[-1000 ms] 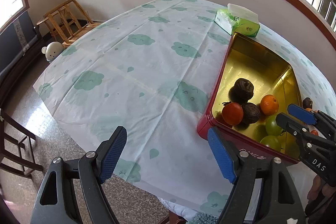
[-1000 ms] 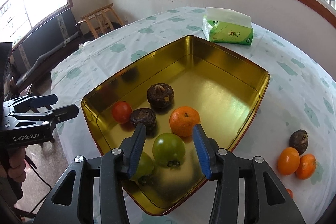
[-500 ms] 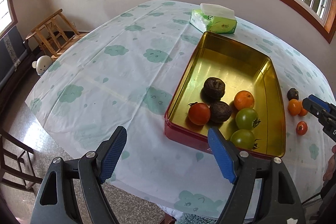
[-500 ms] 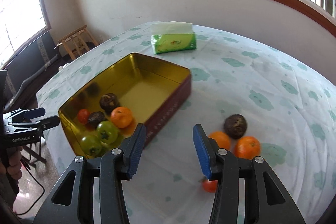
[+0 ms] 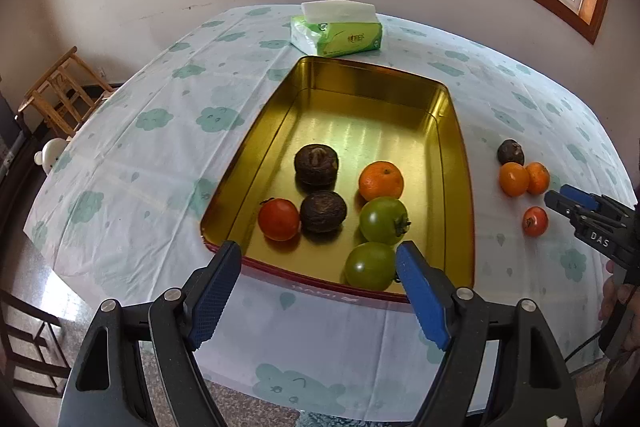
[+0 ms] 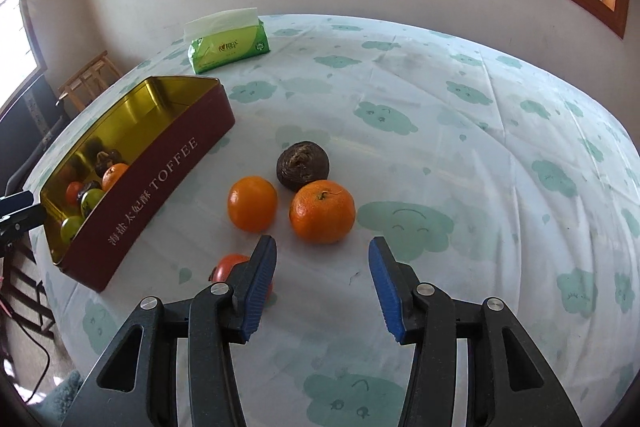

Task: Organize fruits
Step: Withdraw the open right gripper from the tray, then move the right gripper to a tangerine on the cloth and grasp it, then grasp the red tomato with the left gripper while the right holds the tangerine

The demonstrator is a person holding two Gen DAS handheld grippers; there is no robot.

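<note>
1. Toffee tin (image 6: 160,183) on the tablecloth (image 6: 440,107), six fruits already inside.
2. Four fruits outside, just beside the tin: two oranges (image 6: 322,211), dark round fruit (image 6: 303,165), small red tomato (image 6: 228,265).
3. Right gripper (image 6: 322,277): parted, empty, aimed at the loose group; step judged as reach for the next fruit.
4. Left gripper (image 5: 320,291): wide, empty, over the tin's near rim.
5. Next: straddle one fruit, close, carry to tin.

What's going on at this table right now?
A person with two handheld grippers is sorting fruit into a gold tin. Six pieces lie inside it. Two oranges, a dark brown fruit and a small red tomato remain on the tablecloth. The right gripper hangs open and empty over them; the left gripper is open too.
</note>
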